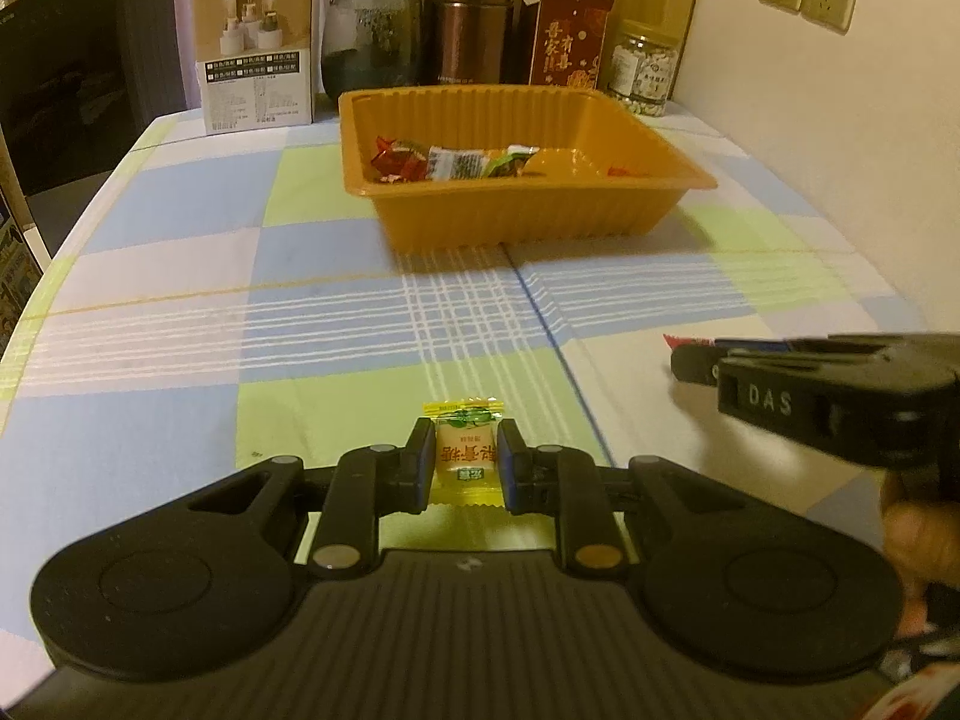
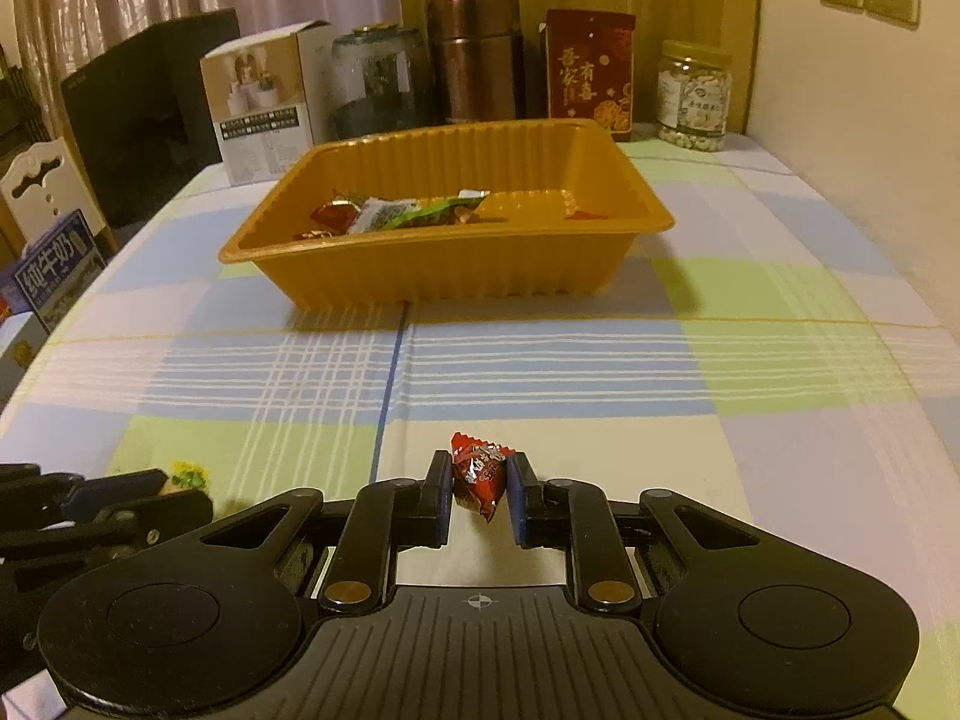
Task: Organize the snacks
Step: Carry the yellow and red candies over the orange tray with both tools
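Observation:
My left gripper [image 1: 467, 441] is shut on a yellow wrapped candy [image 1: 465, 457], held just above the checked tablecloth. In the right wrist view my right gripper [image 2: 480, 471] is shut on a red wrapped candy [image 2: 478, 476], its pads pressing both sides. An orange plastic tray [image 1: 540, 213] stands farther back on the table and holds several wrapped snacks [image 1: 447, 161]. The same tray [image 2: 456, 273] appears ahead in the right wrist view with snacks [image 2: 390, 213] inside. The right gripper [image 1: 699, 360] shows at the right edge of the left wrist view. The left gripper [image 2: 180, 489] shows at lower left of the right wrist view.
Along the table's back edge stand a white carton [image 1: 258, 54], a dark glass jar [image 1: 369, 39], a brown metal canister [image 1: 468, 24], a red box [image 1: 570, 39] and a clear jar of nuts [image 1: 642, 69]. A dark box [image 1: 90, 72] and a milk carton [image 2: 51, 273] sit off the left side.

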Tool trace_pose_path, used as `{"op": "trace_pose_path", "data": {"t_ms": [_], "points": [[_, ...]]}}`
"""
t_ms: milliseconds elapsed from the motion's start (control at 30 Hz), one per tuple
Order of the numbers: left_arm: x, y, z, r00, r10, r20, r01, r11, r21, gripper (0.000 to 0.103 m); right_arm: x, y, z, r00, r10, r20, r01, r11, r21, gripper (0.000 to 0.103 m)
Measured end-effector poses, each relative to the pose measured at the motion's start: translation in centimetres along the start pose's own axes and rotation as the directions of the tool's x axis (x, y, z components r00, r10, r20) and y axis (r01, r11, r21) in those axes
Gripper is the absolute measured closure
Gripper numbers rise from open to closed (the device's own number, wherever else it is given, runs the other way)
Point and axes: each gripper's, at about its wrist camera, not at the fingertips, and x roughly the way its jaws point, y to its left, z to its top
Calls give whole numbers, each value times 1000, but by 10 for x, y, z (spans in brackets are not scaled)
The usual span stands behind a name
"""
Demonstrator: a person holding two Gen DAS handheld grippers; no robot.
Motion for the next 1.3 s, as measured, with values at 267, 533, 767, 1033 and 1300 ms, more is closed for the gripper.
{"op": "trace_pose_path", "data": {"t_ms": [267, 533, 767, 1033, 1300], "points": [[-23, -10, 10, 1000, -5, 18, 5, 1000, -21, 84, -38, 3, 2, 999, 27, 30, -27, 1000, 7, 84], [-43, -14, 17, 1000, -6, 31, 7, 999, -36, 84, -62, 4, 8, 998, 38, 54, -38, 999, 4, 84], [-53, -16, 24, 999, -13, 45, 15, 999, -41, 84, -73, -1, 15, 996, 53, 70, -54, 999, 9, 84], [-54, -13, 52, 997, -35, 75, 39, 998, -47, 84, -73, -10, 44, 993, 74, 90, -74, 997, 3, 84], [-37, -10, 92, 995, -56, 88, 60, 997, -45, 84, -55, -28, 89, 993, 80, 88, -79, 997, -14, 84]]}}
